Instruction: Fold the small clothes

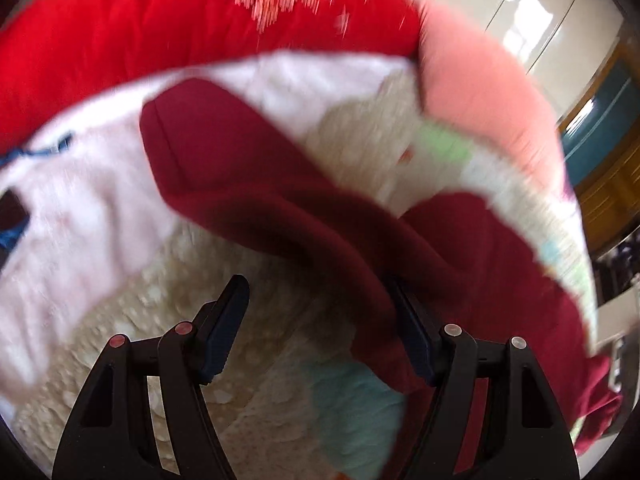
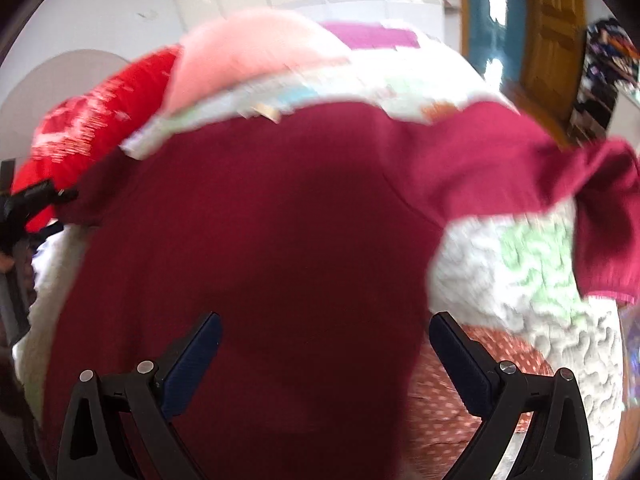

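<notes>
Maroon garment (image 1: 256,184) spread across a pale textured quilt (image 1: 132,312) in the left wrist view, much blurred; one sleeve running from upper left down toward lower right; fold of that sleeve draped over the right finger of the left gripper (image 1: 320,320), hiding its tip; jaws standing wide apart, left pad clear over bare quilt, nothing pinched between the pads; whether the right pad touches the cloth not resolvable through the blur; white garment (image 1: 68,216) lying left of the maroon one, with blue marks at its left edge; bright red pillow (image 1: 120,36) with white pattern at far side; pink pillow (image 1: 480,92) to the right of it; teal patch of quilt print near, between the fingers.

Right wrist view: maroon garment (image 2: 280,240) filling the centre, body panel lying flat directly under the right gripper (image 2: 324,344); jaws wide apart, both blue pads visible and free, nothing gripped; one sleeve stretched to far right, cuff hanging over the white-and-green quilt (image 2: 520,272); red dotted fabric (image 2: 460,400) near right, partly under the right finger; red pillow (image 2: 100,120) far left, pink pillow (image 2: 248,52) beside it; black tip of the other gripper at far left edge, at the garment's left corner; contact there not clear.
</notes>
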